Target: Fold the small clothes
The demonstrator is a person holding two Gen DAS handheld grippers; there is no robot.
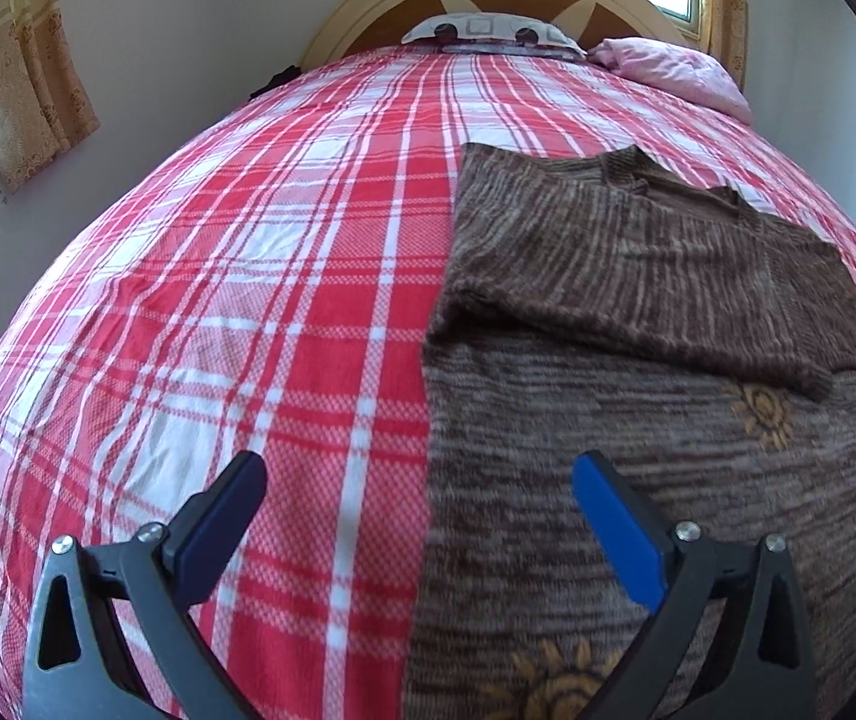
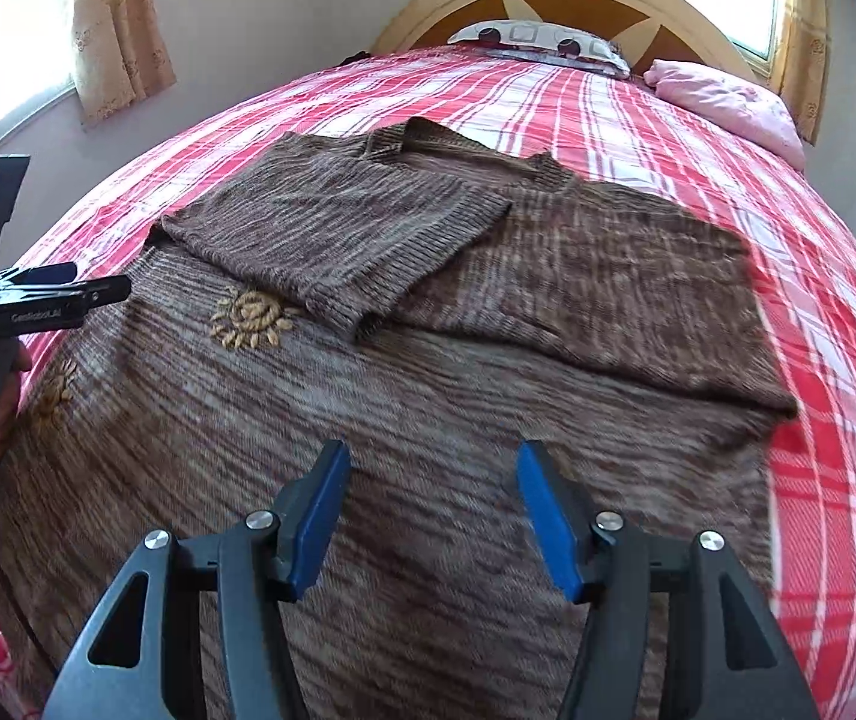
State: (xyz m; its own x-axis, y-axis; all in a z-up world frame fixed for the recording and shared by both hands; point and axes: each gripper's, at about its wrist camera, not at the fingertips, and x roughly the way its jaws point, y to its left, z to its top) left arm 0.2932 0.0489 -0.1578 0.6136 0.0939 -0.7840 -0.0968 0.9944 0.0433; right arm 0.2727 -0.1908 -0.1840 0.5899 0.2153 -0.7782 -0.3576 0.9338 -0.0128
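Observation:
A brown knit sweater [image 2: 428, 384] with yellow sun embroidery [image 2: 251, 318] lies flat on the red-and-white plaid bedcover [image 1: 218, 300]. Both sleeves are folded in across the chest, the left sleeve [image 2: 338, 228] overlapping the right sleeve [image 2: 608, 276]. My right gripper [image 2: 433, 462] hovers open over the sweater's lower body with nothing between its blue pads. My left gripper [image 1: 419, 480] is open too and straddles the sweater's [image 1: 608, 420] left side edge: one finger is over the bedcover, the other over the knit. A hand [image 2: 2, 396] holds that gripper at the left rim of the right wrist view.
A patterned pillow [image 2: 542, 39] and a pink bundle of cloth [image 2: 728, 102] lie at the head of the bed under a curved wooden headboard [image 2: 578, 0]. Curtained windows [image 2: 116, 30] flank the bed. Plaid cover stretches wide to the left of the sweater.

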